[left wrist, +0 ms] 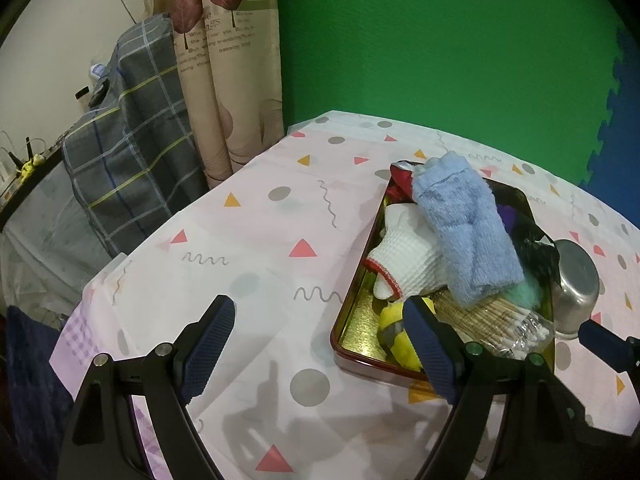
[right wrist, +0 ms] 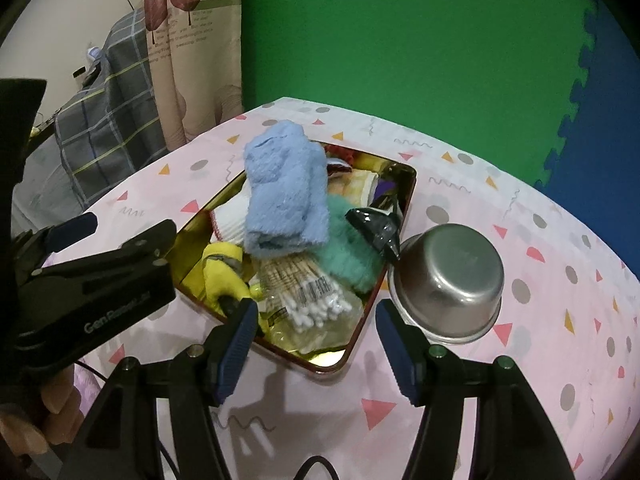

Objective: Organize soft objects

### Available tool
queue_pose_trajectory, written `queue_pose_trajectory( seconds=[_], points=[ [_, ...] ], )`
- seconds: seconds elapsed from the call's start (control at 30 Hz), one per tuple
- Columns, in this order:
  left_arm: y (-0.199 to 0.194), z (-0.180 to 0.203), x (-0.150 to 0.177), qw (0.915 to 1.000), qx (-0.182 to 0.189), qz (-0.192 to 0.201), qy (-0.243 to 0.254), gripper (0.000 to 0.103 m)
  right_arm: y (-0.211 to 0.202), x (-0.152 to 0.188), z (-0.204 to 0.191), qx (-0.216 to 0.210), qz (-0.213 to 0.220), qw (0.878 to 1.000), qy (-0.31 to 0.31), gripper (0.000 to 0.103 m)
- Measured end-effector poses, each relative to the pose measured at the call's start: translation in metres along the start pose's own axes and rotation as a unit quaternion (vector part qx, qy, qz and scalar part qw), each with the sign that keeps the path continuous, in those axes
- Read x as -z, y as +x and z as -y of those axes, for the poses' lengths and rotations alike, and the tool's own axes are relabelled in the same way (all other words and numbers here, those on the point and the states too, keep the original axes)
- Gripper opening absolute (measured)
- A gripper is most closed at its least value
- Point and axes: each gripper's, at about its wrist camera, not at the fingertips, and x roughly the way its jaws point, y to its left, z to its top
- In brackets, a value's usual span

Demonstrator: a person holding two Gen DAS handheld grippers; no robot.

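A gold tray with a red rim [left wrist: 356, 320] [right wrist: 404, 184] sits on the patterned tablecloth and is piled with things. A folded blue towel [left wrist: 464, 224] [right wrist: 284, 192] lies on top. Under it are a white knit glove [left wrist: 400, 256] [right wrist: 230, 220], a yellow plush toy [left wrist: 394, 334] [right wrist: 222, 268], a green fluffy cloth [left wrist: 528, 292] [right wrist: 352, 252] and a bag of cotton swabs [left wrist: 500, 324] [right wrist: 312, 300]. My left gripper [left wrist: 320, 344] is open and empty, left of the tray. My right gripper [right wrist: 316, 340] is open and empty, at the tray's near corner.
A steel bowl [left wrist: 576, 280] [right wrist: 448, 280] lies upside down just right of the tray. Black plastic wrap [right wrist: 376, 228] rests on the tray's right edge. A checked cloth [left wrist: 128, 140] hangs off the table's left; a green wall stands behind.
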Motion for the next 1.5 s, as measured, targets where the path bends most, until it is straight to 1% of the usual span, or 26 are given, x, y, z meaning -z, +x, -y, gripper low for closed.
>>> queue_pose_trajectory(
  seconds=[1.5],
  points=[
    [0.0025, 0.0037, 0.0007, 1.0, 0.002, -0.003, 0.004, 0.083, 0.0, 0.0041, -0.0069, -0.005, -0.01, 1.0, -0.002, 0.064]
  ],
)
